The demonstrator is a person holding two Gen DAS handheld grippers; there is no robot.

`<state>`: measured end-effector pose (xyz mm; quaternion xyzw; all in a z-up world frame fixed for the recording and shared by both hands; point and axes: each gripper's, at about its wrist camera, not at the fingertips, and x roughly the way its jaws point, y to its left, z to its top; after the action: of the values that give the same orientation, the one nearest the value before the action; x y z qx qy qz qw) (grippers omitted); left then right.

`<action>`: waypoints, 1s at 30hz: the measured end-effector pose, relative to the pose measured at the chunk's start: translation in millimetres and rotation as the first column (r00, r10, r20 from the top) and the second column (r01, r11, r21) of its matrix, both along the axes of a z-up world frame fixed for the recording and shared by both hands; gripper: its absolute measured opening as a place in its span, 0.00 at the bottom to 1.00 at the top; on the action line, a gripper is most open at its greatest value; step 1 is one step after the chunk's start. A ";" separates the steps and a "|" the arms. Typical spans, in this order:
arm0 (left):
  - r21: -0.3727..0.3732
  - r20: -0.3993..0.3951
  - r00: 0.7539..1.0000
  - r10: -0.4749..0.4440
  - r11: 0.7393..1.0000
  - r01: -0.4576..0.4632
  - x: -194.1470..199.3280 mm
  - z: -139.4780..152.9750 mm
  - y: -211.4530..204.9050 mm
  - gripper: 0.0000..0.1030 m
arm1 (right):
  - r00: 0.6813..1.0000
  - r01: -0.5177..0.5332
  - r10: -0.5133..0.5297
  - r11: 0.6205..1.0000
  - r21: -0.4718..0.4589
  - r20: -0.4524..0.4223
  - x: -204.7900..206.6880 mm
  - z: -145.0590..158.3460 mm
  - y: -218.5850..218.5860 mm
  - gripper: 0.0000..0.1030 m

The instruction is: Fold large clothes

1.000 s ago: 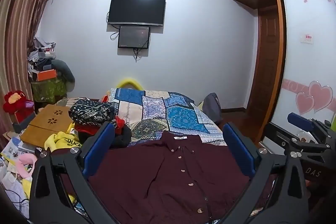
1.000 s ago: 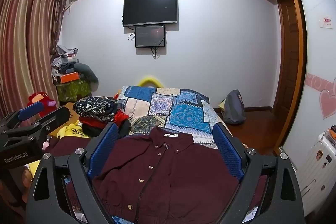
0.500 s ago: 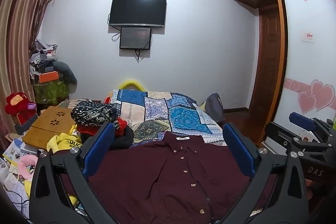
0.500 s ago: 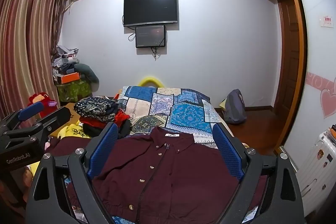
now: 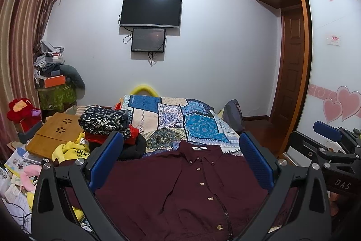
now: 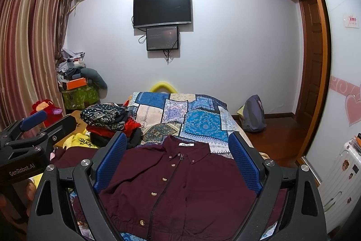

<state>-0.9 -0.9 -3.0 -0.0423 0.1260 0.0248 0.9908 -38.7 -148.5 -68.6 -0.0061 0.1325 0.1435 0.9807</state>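
L wrist view: left gripper (image 5: pixel 180 162) hangs above the bed, jaws wide apart, nothing between the blue pads (image 5: pixel 106 159). Maroon shirt (image 5: pixel 180 191) lies flat, front up, buttoned, collar w/ white tag pointing away, on the patchwork bedspread (image 5: pixel 180 119). Shirt fills the near half of the bed; hem is cut off by the frame bottom. Right gripper's body shows at the right edge (image 5: pixel 329 150), off to the side of the shirt, not touching it. Clothes pile (image 5: pixel 106 125) sits just beside the shirt's left shoulder; yellow garment (image 5: pixel 67 150) and wooden lap desk (image 5: pixel 54 132) further left. TV (image 5: pixel 150 11) on the far wall.

R wrist view: right gripper (image 6: pixel 178 164) also above the shirt (image 6: pixel 180 184), jaws wide, empty. Elastic hem visible near the bottom, placket w/ zip and buttons runs a bit diagonal. Left sleeve spreads out toward the left gripper (image 6: pixel 31 128), which hovers past that side. Suitcase (image 6: pixel 338 173) on the floor at right, backpack (image 6: pixel 252 114) by the wall.

Step, by my read: approach before the first fold, nothing gripped yet. To do it well: each gripper goes down to its own side, shoulder seam or sleeve edge, pinches one fabric layer plus back together so it lifts clean. Keep both hands level so the fold line stays parallel to the placket. Watch the clothes pile on the left, sleeve could snag on it. Can't tell where the right sleeve ends, partly hidden by the fingers.
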 end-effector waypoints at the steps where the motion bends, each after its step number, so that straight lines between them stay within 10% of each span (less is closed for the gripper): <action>1: 0.000 0.000 1.000 0.000 1.000 0.000 -0.2 0.0 0.2 1.00 | 1.000 -0.001 0.001 1.000 -0.001 0.000 -0.6 -0.2 0.9 0.87; 30: 0.002 0.002 1.000 -0.004 1.000 0.004 -0.7 2.2 -2.3 1.00 | 1.000 0.002 -0.002 1.000 0.002 -0.001 1.8 -0.9 -2.1 0.87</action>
<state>-1.6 -3.3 -0.9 -0.0411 0.1252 0.0229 0.9910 -37.0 -150.7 -69.4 -0.0051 0.1327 0.1429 0.9808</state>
